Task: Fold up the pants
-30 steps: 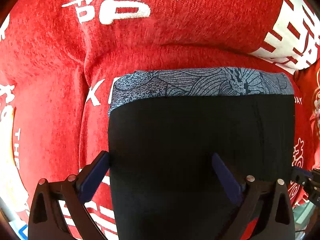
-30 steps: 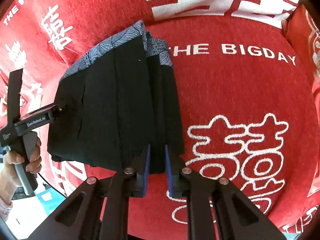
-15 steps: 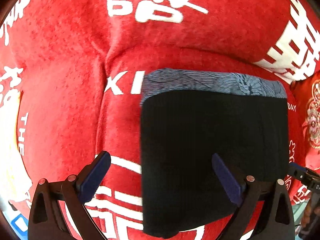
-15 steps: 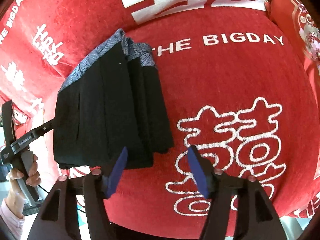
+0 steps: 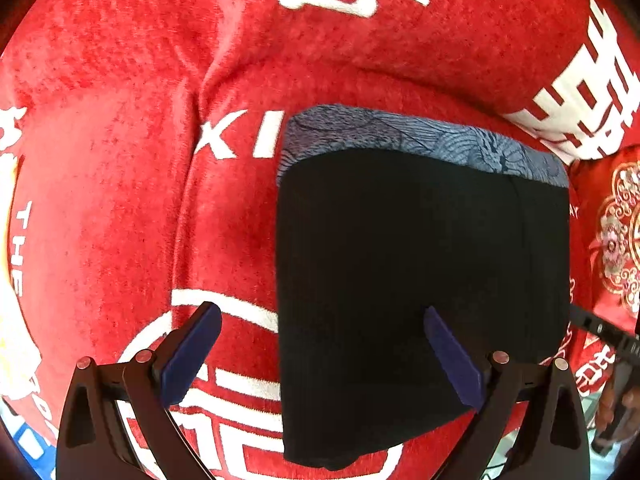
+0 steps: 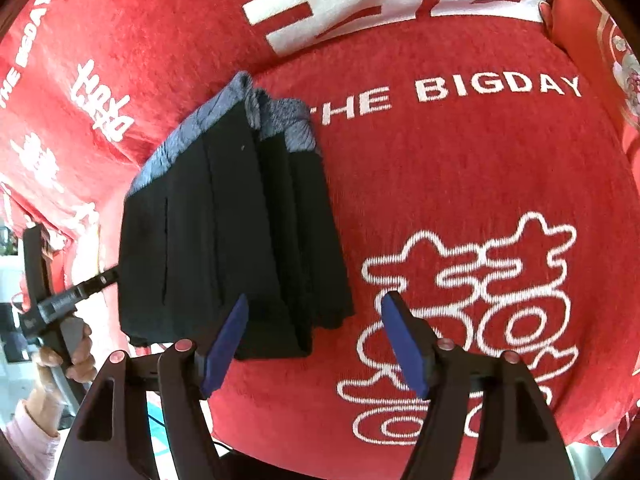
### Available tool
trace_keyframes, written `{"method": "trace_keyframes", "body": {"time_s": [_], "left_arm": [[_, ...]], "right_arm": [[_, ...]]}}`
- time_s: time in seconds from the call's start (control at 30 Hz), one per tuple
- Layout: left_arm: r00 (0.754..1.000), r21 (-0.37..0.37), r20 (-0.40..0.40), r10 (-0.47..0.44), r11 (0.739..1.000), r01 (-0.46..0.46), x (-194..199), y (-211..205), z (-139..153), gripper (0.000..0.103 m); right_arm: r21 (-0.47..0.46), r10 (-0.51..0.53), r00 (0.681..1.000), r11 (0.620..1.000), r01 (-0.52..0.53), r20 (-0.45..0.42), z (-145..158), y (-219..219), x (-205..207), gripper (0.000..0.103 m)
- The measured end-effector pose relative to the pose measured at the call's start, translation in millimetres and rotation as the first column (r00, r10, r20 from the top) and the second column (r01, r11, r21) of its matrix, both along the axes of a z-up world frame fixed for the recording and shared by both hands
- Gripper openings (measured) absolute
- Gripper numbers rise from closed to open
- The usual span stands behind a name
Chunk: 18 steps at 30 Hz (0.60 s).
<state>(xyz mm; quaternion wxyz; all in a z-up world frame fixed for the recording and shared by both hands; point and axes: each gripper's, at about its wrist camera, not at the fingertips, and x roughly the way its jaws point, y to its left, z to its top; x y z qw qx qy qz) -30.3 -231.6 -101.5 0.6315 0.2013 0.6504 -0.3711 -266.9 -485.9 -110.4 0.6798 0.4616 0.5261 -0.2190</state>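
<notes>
From your left wrist camera, you look steeply down on the folded pants (image 5: 420, 280), a black rectangular stack with a blue-grey patterned waistband (image 5: 420, 140) along its far edge. They lie on a red cover (image 5: 120, 200) printed with white characters and letters, over a cushioned seat. Your left gripper (image 5: 320, 344) has its jaws wide: one blue pad stands over the red cover, clear of the pants, and the other is seen against the black cloth, with the near left edge of the stack between them. Neither pad presses on the fabric. At the right edge of this view a dark part of your other gripper pokes in.

From your right wrist camera, the pants (image 6: 224, 248) sit left of centre, their stacked layers showing along the right side, the waistband (image 6: 240, 120) at the far end. Your right gripper (image 6: 316, 340) has its jaws opening, already wide; the near corner of the stack lies between the pads, apart from both. "THE BIGDAY" reads across the red cover (image 6: 460, 168). At far left your left hand (image 6: 68, 356), in a pink sleeve (image 6: 28, 436), holds the other gripper's handle.
</notes>
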Motion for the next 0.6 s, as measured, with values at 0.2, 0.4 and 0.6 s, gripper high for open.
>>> {"method": "trace_keyframes", "body": {"time_s": [0.2, 0.4, 0.6], "left_arm": [[0.998, -0.033, -0.059, -0.018, 0.999, 0.016, 8, -15, -8, 0.101], [0.991, -0.058, -0.127, -0.039, 0.998, 0.032, 10, -27, -24, 0.101], [0.986, -0.085, -0.162, -0.041, 0.996, 0.028, 5, -46, -36, 0.102]], "right_arm": [[0.096, -0.035, 0.995, 0.995, 0.026, 0.095, -15, -32, 8, 0.076], [0.191, 0.011, 0.983, 0.98, -0.047, 0.183, -40, -45, 24, 0.076], [0.259, 0.095, 0.961, 0.952, -0.165, 0.26, -63, -49, 42, 0.076]]}}
